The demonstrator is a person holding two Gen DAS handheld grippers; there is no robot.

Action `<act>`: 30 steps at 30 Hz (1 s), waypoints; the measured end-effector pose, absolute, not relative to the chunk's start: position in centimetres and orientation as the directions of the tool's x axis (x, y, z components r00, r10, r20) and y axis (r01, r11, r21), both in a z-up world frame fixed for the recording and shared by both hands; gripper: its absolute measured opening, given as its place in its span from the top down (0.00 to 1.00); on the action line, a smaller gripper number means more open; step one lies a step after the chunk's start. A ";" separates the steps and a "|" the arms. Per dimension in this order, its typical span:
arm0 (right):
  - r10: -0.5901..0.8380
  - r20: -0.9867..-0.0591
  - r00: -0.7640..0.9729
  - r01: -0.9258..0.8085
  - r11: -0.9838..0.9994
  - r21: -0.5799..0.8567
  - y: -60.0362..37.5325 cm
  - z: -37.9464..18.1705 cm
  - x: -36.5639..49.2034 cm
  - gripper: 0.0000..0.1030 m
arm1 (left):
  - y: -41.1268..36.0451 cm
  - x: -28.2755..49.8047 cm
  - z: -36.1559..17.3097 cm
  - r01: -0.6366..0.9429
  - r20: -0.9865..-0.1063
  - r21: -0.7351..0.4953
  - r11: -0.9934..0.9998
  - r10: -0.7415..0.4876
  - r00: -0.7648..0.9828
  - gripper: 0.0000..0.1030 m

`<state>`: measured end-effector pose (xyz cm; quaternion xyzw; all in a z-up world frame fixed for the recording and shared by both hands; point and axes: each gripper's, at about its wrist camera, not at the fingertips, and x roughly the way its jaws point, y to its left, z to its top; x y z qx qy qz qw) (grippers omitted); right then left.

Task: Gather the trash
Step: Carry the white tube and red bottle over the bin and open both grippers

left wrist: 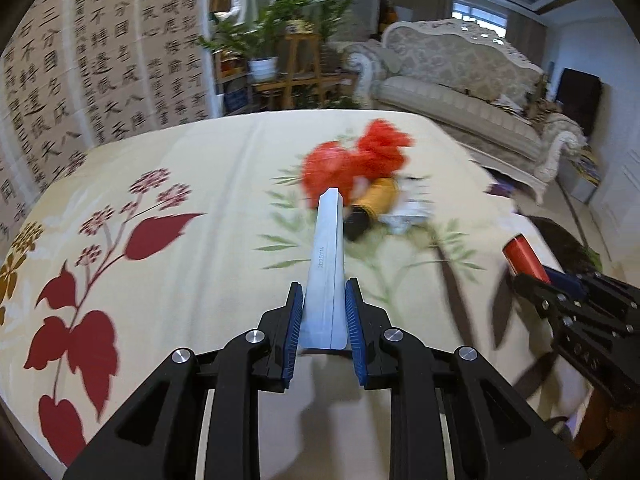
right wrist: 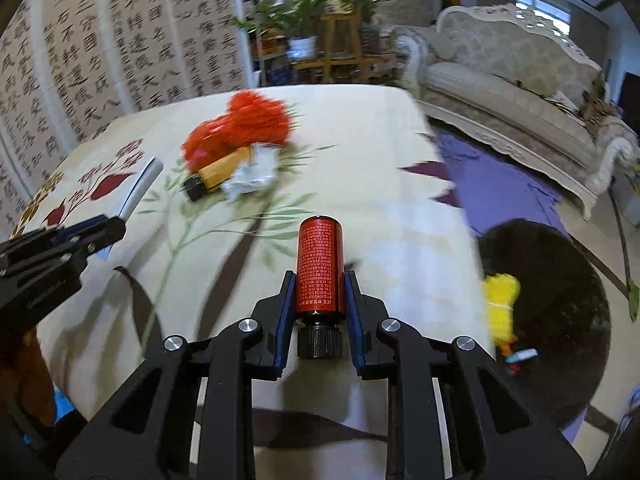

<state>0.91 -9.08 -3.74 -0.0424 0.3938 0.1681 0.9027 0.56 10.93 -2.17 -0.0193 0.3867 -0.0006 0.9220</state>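
Left tool (left wrist: pixel 325 308) clamped narrow on a flat silver tube (left wrist: pixel 327 264), blue pads pressing both sides of its wide crimped end, narrow end pointing away over the desk (left wrist: pixel 180 280). Right tool (right wrist: pixel 320 300) likewise closed down on a red cylinder (right wrist: pixel 320 264) with small printed text, black ribbed cap toward the camera, pads gripping both flanks. Both held above the desk, covered in cream cloth with red leaf and green bamboo print. Remaining trash in a cluster farther out on the cloth: crumpled red plastic bag (left wrist: pixel 356 160), yellow tube with black cap (left wrist: pixel 370 208) lying against it, crumpled white paper (left wrist: pixel 408 210) touching the tube's other side. Same cluster in right view: red bag (right wrist: pixel 244 124), yellow tube (right wrist: pixel 218 172), white paper (right wrist: pixel 252 176). Right tool and its red cylinder (left wrist: pixel 524 258) at right edge of left view; left tool (right wrist: pixel 96 236) with silver tube (right wrist: pixel 142 188) at left edge of right view. Dark round bin (right wrist: pixel 560 300) on floor beside the desk's right edge, yellow fluffy item (right wrist: pixel 500 304) and small bits inside. Heavy motion blur on the background. Sofa (left wrist: pixel 460 80), potted plants (left wrist: pixel 264 40) and calligraphy wall (left wrist: pixel 100 60) behind.
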 end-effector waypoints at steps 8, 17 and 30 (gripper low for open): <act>0.164 -0.700 0.695 -0.171 0.983 0.060 -16.6 -3.0 0.6 0.78 | 4.5 1.2 -1.6 0.144 -0.704 -0.065 0.987 -0.148 0.695 0.78; 0.033 -0.686 0.727 0.002 0.999 0.051 -23.8 -2.9 1.0 0.78 | -3.6 3.1 -0.9 0.319 -0.668 -0.064 0.945 -0.278 0.690 0.78; -0.043 -0.686 0.726 0.121 0.991 0.066 -29.2 -4.0 2.7 0.78 | -12.9 5.8 -1.7 0.459 -0.662 -0.016 0.888 -0.354 0.661 0.78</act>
